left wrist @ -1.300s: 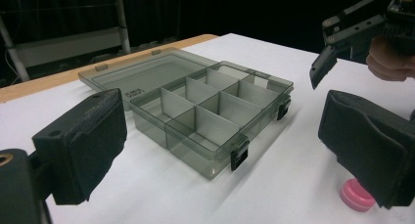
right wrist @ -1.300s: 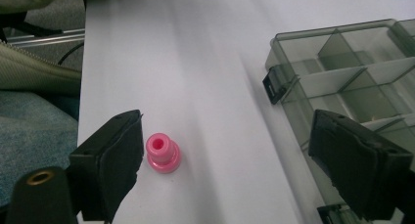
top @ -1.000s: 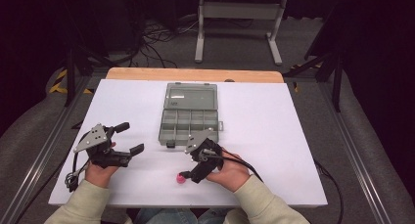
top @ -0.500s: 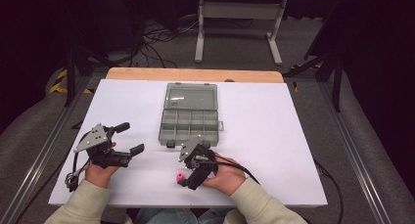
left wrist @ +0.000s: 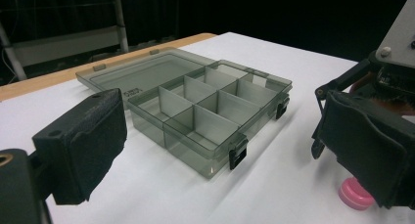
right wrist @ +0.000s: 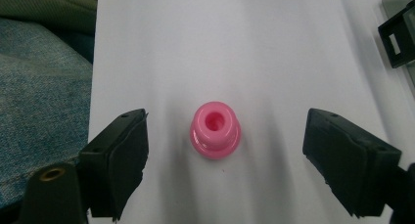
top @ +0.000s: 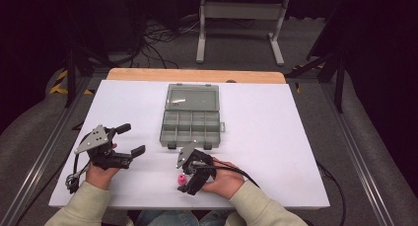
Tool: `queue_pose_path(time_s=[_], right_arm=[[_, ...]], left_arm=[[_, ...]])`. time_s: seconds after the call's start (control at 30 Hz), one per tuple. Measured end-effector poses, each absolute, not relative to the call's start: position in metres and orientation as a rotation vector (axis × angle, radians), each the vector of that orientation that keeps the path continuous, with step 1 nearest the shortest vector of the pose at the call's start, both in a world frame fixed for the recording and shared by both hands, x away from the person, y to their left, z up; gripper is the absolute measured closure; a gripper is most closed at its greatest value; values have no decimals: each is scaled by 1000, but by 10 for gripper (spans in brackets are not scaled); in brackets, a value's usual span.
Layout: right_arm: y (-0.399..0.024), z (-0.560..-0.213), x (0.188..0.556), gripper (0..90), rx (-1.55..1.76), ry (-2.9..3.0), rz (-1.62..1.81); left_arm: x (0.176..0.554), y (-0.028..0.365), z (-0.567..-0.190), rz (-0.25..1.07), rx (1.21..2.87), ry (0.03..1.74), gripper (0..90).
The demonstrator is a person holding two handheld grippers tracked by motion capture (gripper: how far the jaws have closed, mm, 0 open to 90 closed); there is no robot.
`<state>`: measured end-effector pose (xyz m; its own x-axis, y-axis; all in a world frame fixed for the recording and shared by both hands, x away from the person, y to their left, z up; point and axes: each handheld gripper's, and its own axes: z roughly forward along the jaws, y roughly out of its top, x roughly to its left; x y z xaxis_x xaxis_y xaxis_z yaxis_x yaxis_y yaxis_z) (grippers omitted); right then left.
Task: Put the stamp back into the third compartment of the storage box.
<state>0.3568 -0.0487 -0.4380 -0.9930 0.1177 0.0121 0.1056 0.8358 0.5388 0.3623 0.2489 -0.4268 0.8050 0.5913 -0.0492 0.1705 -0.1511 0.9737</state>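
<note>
The left tool [top: 129, 139] sits near the desk's [top: 305, 137] left edge, held in the person's left hand [top: 101, 172] with its jaws spread wide and nothing between them. Toward the middle of the desk lies a clear grey box [top: 191, 116] with its lid folded back toward the far edge and its small compartments bare; its two black latches face the near edge. Just in front of the box, close to the near edge, the right tool [top: 188, 182] points down at a small pink plug [top: 182, 179] that stands on the desk. In the right gripper view the pink plug [right wrist: 215, 129] is between the two pads, apart from both: the jaws are wide open, though they have just been closing a little.
</note>
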Motion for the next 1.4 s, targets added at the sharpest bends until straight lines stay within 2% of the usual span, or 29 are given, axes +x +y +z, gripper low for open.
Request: queue_pose_path(time_s=[0.17, 0.43, 0.63, 0.9, 1.4], right_arm=[[-46, -441, 355, 214, 182, 2994, 863], [-44, -444, 354, 322, 153, 2980, 851], [-44, -444, 353, 476, 122, 2970, 845], [-44, -444, 351, 635, 132, 2971, 834], [-45, -442, 352, 646, 133, 2963, 864]], left_arm=[[363, 249, -427, 411, 1715, 595, 51], [362, 248, -427, 408, 1713, 598, 50], [362, 248, -427, 408, 1712, 596, 50], [363, 248, -427, 406, 1711, 595, 50], [362, 248, -427, 406, 1712, 598, 50]])
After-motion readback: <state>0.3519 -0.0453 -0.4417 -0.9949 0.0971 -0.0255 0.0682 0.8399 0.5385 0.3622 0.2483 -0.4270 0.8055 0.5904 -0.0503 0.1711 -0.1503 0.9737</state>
